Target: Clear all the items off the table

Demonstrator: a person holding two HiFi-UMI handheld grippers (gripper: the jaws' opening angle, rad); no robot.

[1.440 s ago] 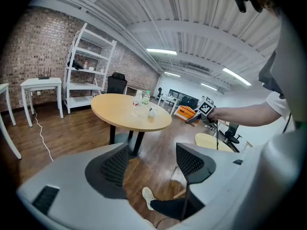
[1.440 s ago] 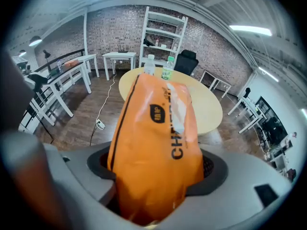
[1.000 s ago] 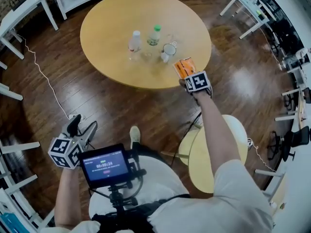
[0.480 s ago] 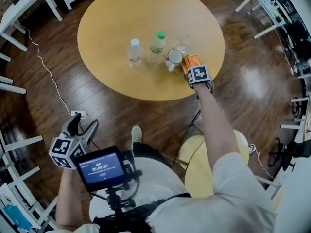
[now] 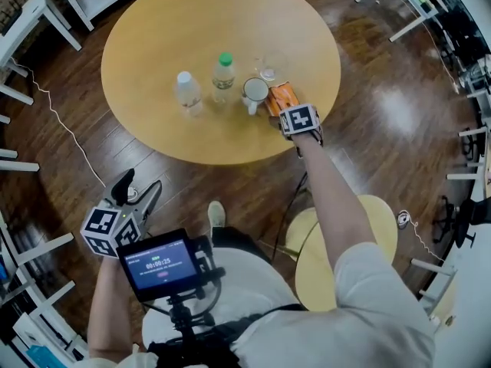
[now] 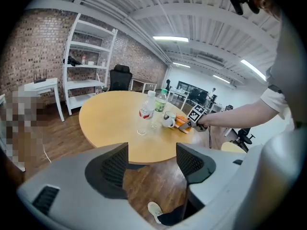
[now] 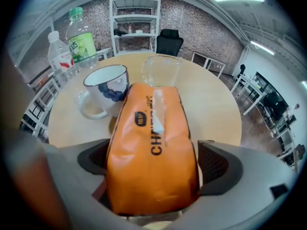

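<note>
Right tool [image 7: 153, 163] has come in from the counter [image 5: 192, 21] edge and down; we log the orange pack [image 5: 280, 96] lying on the counter beside the mug [image 5: 254, 90], long axis along the tool. Jaws just opened wide, pads off its sides. Left tool [image 6: 152, 164]: jaws apart, empty, over the floor, farther off.

Bright, even light falls from ceiling strip lights [image 6: 171, 39], with soft glare on the wooden floor [image 5: 399, 110] and faint shadows on the table [image 5: 153, 37]. Every view bulges at the edges; both gripper views fade to black corners.
</note>
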